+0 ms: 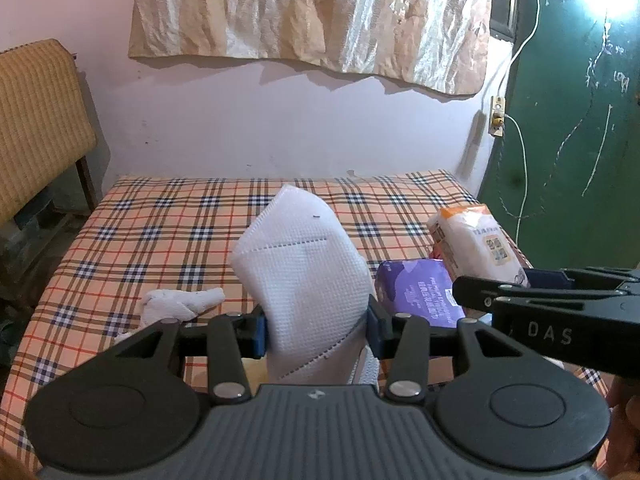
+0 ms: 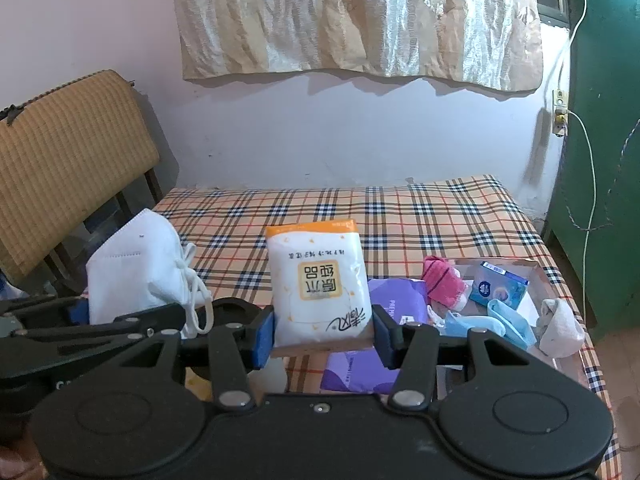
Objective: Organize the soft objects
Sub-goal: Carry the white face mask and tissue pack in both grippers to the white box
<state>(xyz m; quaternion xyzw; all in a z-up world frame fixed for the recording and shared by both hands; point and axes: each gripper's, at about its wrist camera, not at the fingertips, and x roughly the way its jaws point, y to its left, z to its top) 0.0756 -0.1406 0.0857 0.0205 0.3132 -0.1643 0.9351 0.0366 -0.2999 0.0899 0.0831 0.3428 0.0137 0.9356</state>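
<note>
A folded white face mask (image 1: 300,264) stands upright between the blue pads of my left gripper (image 1: 316,330), which is shut on it above the plaid bed. The same mask (image 2: 136,268) shows at the left of the right wrist view with its ear loops hanging down. My right gripper (image 2: 324,336) is shut on a white and orange tissue pack (image 2: 316,284), held upright with its print upside down. That pack (image 1: 476,240) and the right gripper's black fingers (image 1: 520,296) appear at the right of the left wrist view.
The plaid bed sheet (image 1: 168,232) covers the bed against a white wall. A rolled white cloth (image 1: 180,304) lies left on it. A purple packet (image 2: 396,308), a pink cloth (image 2: 442,280), a blue box (image 2: 500,284), blue masks (image 2: 492,322) and a white cloth (image 2: 560,328) crowd the right. A woven chair (image 2: 68,152) stands left.
</note>
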